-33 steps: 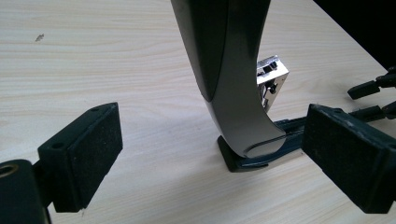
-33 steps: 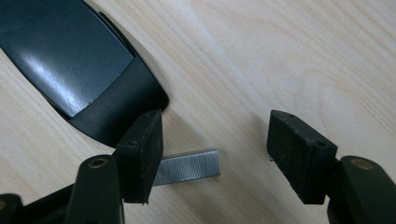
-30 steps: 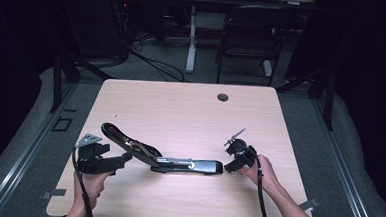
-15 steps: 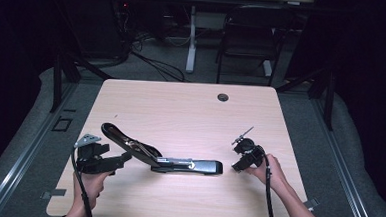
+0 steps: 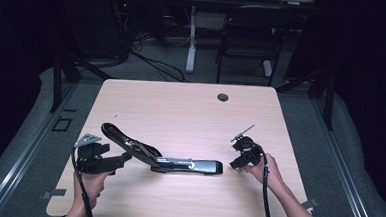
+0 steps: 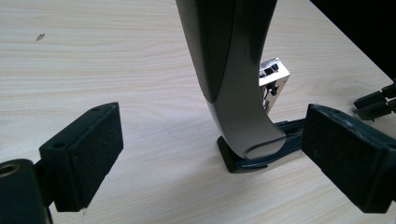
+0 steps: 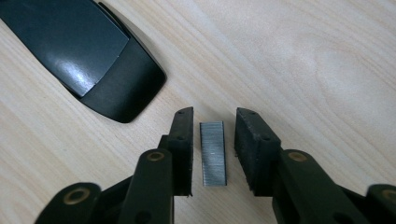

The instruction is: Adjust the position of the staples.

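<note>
job: reloading the stapler (image 5: pixel 178 163), as far as I can judge. It lies open near the front of the table (image 5: pixel 190 113), top arm swung up and back toward my left side.

staple strip: the strip of staples (image 7: pixel 213 153) lies flat on the wood just off the stapler's dark front end (image 7: pixel 88 51), a bit apart from it.

right gripper: my right gripper (image 7: pixel 214 149) is down over the strip, jaws narrow but not closed, one pad on each side with a sliver of gap (so no grip yet).

left gripper: my left gripper (image 6: pixel 210 154) sits at the raised arm (image 6: pixel 233 70), jaws wide, either side of it and touching nothing. The chrome magazine end (image 6: pixel 273 81) shows behind it.

step: picking up the strip, I'd say.

next move: pinch the strip by its long sides without cracking it, lift it level, then carry it to the open channel. Left probably needs to steady the arm.
</note>
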`<state>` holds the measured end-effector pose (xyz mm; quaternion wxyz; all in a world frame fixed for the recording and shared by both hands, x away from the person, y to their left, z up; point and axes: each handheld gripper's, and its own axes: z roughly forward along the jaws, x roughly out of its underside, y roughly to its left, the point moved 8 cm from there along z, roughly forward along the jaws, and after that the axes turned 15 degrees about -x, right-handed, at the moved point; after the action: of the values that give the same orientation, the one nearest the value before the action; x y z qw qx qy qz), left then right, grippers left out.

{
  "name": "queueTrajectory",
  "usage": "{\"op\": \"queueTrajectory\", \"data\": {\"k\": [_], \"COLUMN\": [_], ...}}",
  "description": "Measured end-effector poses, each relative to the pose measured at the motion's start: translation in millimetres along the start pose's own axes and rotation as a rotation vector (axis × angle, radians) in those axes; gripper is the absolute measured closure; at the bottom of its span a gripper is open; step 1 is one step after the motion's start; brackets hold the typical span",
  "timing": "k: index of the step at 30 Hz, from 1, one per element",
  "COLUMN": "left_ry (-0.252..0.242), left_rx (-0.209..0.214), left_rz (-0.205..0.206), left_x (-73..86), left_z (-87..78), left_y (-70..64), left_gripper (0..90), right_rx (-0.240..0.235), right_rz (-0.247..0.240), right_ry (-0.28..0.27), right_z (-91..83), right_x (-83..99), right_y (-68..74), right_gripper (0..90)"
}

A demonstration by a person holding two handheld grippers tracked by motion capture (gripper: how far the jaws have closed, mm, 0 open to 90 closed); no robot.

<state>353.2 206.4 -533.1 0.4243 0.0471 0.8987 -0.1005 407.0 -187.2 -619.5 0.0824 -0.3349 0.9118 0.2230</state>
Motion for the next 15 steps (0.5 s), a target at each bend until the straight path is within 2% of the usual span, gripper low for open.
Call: {"op": "queueTrajectory", "data": {"k": [5,8,12,15], "left_ry": [0.001,0.000,-0.002,-0.004], "left_rx": [0.001,-0.001,0.001,0.001], "left_rz": [0.000,-0.001,-0.002,-0.004], "left_x": [0.0,-0.1,-0.7,-1.4], "left_z": [0.0,-0.2,-0.7,-1.4], "left_y": [-0.1,-0.2,-0.8,-0.7], "left_gripper": [6.4,6.6,7.5,8.5], "right_rx": [0.023,0.022,0.031,0.027], "right_rz": [-0.010,-0.007,-0.008,-0.024], "right_ry": [0.012,0.012,-0.007,0.002], "right_z": [2.1,3.1,2.7,-0.3], "right_x": [0.0,0.3,-0.9,-1.2], "right_y": [-1.8,-1.8,-1.5,-0.6], "right_gripper": [74.9,77.3,78.2,78.3]}}
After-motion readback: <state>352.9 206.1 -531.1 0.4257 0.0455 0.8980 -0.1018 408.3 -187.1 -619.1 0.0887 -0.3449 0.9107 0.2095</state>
